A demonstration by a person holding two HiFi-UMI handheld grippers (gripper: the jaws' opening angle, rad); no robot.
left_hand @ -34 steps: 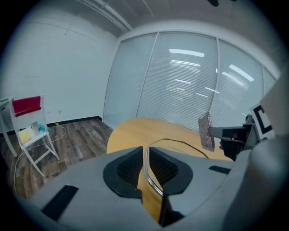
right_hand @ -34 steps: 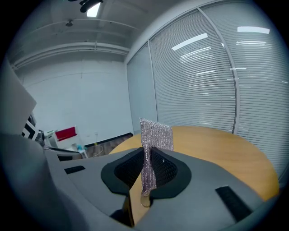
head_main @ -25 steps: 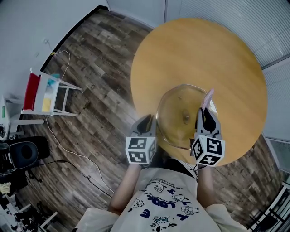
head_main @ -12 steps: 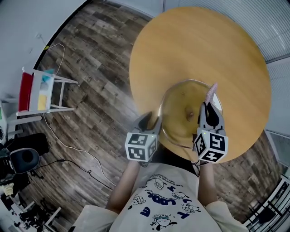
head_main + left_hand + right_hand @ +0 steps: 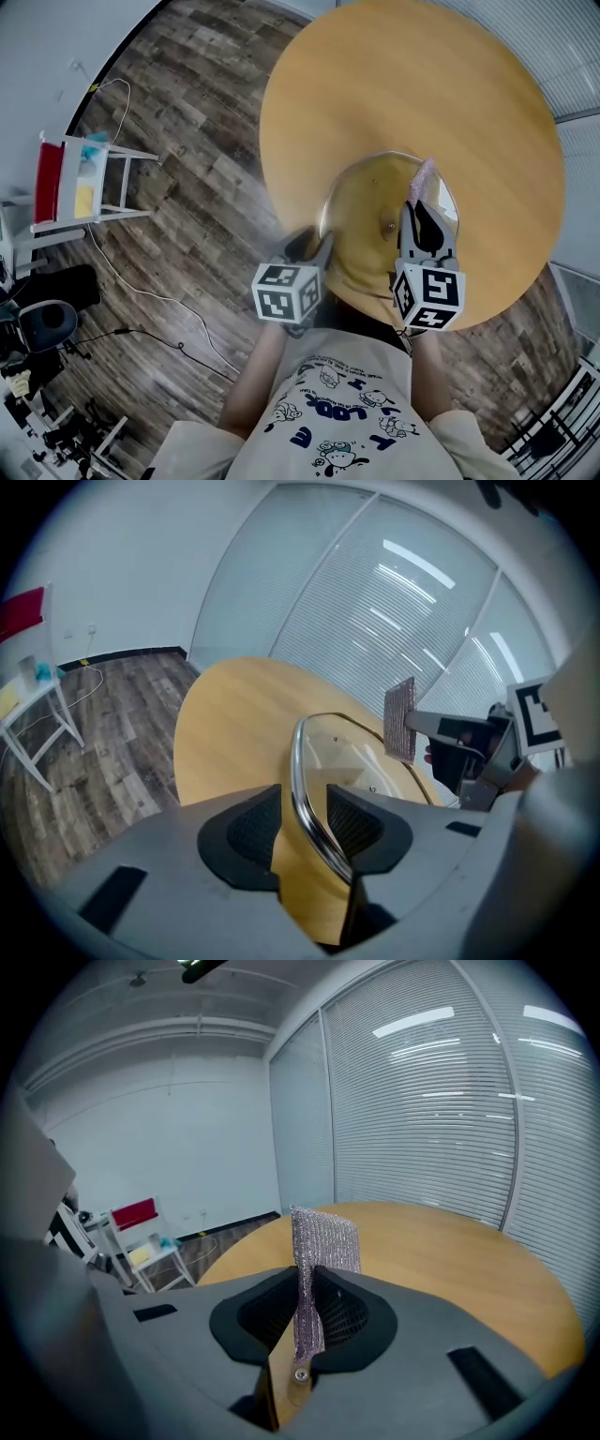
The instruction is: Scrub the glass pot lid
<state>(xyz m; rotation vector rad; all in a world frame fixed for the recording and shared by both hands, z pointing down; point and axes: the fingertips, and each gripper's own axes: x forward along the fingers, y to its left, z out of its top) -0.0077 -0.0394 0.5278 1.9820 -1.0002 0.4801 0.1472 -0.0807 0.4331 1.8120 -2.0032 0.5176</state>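
Left fingers (image 5: 248, 829) just opened, lid rim (image 5: 302, 789) between

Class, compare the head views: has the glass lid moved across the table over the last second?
No, not noticeably. The lid keeps its place by the near edge of the table; the whole view has shifted instead.

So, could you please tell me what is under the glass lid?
Through the glass of the lid only the wooden table shows. The right gripper, shut on a scrubbing cloth, covers the lid's right side, so what lies beneath there cannot be seen.
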